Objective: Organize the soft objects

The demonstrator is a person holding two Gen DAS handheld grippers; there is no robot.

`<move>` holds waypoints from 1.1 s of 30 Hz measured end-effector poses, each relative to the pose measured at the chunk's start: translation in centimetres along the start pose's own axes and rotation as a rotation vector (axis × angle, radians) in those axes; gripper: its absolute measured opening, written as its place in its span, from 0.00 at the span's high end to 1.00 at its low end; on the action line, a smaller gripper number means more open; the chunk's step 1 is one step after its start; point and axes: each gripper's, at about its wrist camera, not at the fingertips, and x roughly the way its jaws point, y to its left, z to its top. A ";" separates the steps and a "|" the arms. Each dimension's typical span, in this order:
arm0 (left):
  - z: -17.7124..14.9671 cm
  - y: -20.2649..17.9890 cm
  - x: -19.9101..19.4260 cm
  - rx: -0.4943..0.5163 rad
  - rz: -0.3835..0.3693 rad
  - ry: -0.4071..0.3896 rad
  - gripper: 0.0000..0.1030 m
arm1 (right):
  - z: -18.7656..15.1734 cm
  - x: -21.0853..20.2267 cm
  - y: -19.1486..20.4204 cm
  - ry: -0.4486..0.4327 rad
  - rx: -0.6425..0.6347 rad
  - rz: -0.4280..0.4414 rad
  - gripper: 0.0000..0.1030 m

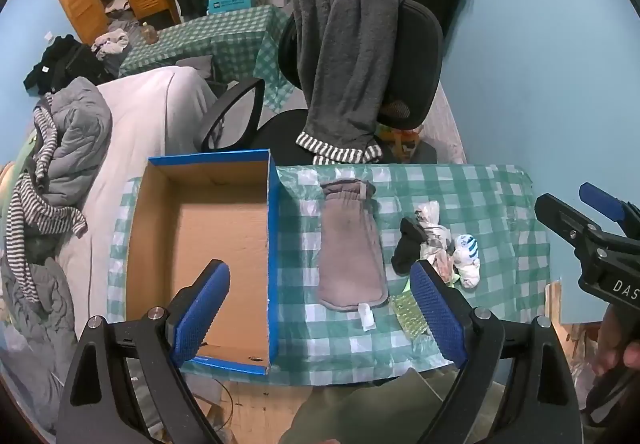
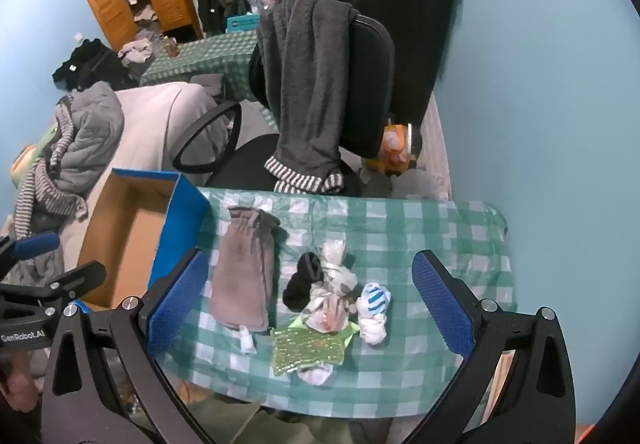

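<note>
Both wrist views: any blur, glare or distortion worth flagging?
Left wrist view: strong fisheye bending, dark corners, open blue-sided cardboard box sharp. Right wrist view: same bending; dark coat hanging on the blue wall looks smeared, grey fleece pouch soft but readable. Light even, no glare.

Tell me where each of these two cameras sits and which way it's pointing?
Left wrist: rides the left gripper, angled down at the open box and brown pouch; the right gripper and a hand show at the edge.
Right wrist: rides the right gripper, angled down at the sock pile; the left gripper shows at the edge.
Shared: checked table, box, pouch, socks.
</note>
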 end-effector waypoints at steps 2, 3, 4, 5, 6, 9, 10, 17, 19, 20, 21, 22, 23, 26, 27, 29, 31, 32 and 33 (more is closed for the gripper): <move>0.0 0.0 0.0 -0.003 0.001 -0.001 0.10 | 0.0 0.0 0.0 -0.001 0.001 0.000 0.02; 0.0 0.0 0.0 -0.004 0.004 0.000 0.10 | 0.0 0.0 0.0 -0.001 0.002 0.000 0.02; 0.0 0.0 0.0 -0.005 0.005 0.001 0.10 | 0.0 -0.1 0.0 -0.001 0.003 -0.001 0.02; 0.0 -0.1 0.2 -0.002 0.014 -0.002 0.10 | 0.0 -0.1 0.1 -0.001 0.004 -0.001 0.02; 0.0 -0.2 0.2 -0.002 0.012 -0.005 0.10 | 0.1 -0.1 0.1 -0.001 0.004 -0.001 0.02; 0.0 -0.1 -0.4 0.003 0.006 -0.011 0.10 | 0.0 -0.1 0.0 -0.007 0.002 0.004 0.02; 0.1 -0.2 -0.5 0.005 0.010 -0.015 0.10 | 0.0 -0.1 -0.1 -0.007 0.003 0.005 0.02; 0.0 0.2 -1.1 -0.001 0.008 -0.029 0.10 | 0.2 -0.3 0.2 -0.009 0.005 0.008 0.02; 0.0 0.2 -1.0 0.000 0.010 -0.027 0.10 | 0.1 -0.3 0.2 -0.011 0.006 0.009 0.02; -0.1 0.3 -1.0 0.000 0.008 -0.028 0.10 | 0.1 -0.3 0.1 -0.010 0.007 0.010 0.02; -0.1 0.3 -1.0 0.000 0.008 -0.028 0.10 | 0.1 -0.3 0.2 -0.010 0.007 0.011 0.02; -0.1 0.3 -1.1 0.001 0.008 -0.026 0.10 | 0.1 -0.2 0.1 -0.012 0.007 0.011 0.02; -0.2 0.4 -1.1 0.000 0.006 -0.028 0.10 | 0.3 -0.5 0.2 -0.011 0.007 0.011 0.02; -0.2 0.4 -1.0 -0.001 0.006 -0.028 0.10 | 0.2 -0.4 0.2 -0.012 0.008 0.012 0.02; -0.2 0.4 -1.0 -0.002 0.006 -0.028 0.10 | 0.2 -0.4 0.2 -0.012 0.008 0.013 0.02; -0.2 0.4 -1.0 -0.002 0.006 -0.030 0.10 | 0.1 -0.3 0.2 -0.013 0.010 0.012 0.02; -0.2 0.4 -1.1 0.001 0.007 -0.029 0.10 | 0.1 -0.3 0.2 -0.013 0.009 0.011 0.02; -0.2 0.4 -1.0 0.000 0.007 -0.027 0.10 | 0.1 -0.3 0.2 -0.013 0.010 0.012 0.02; -0.2 0.4 -1.0 -0.002 0.008 -0.027 0.10 | 0.1 -0.3 0.2 -0.013 0.011 0.013 0.02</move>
